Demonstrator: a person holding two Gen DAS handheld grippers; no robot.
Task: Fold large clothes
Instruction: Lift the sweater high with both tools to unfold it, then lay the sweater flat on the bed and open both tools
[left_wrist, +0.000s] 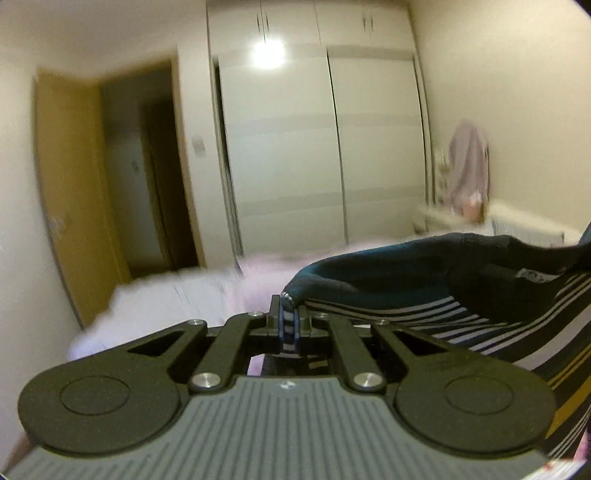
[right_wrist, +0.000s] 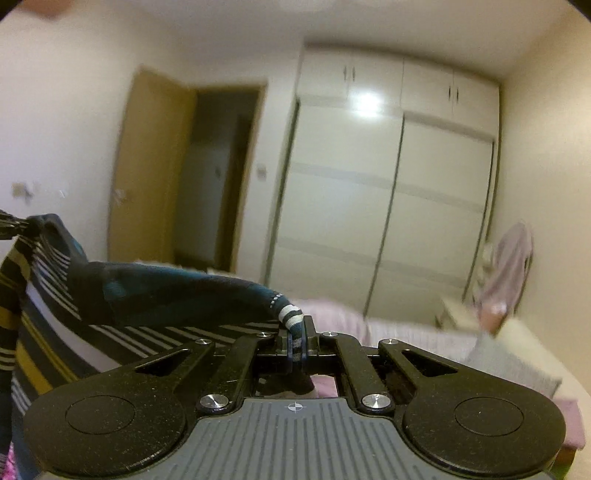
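A large dark navy and teal garment with white and yellow stripes (left_wrist: 461, 306) hangs stretched between my two grippers, lifted above the bed. My left gripper (left_wrist: 287, 314) is shut on one edge of it, the cloth pinched between the fingers and running off to the right. In the right wrist view the same striped garment (right_wrist: 122, 295) runs off to the left, and my right gripper (right_wrist: 295, 334) is shut on its white-banded edge. The lower part of the garment is hidden below both views.
A bed with pale pink bedding (left_wrist: 177, 295) lies below and ahead. A white sliding wardrobe (left_wrist: 317, 147) fills the far wall, and an open wooden door (left_wrist: 70, 192) stands at the left. A pinkish cloth (right_wrist: 511, 266) hangs over something at the right, beside a white radiator (left_wrist: 524, 229).
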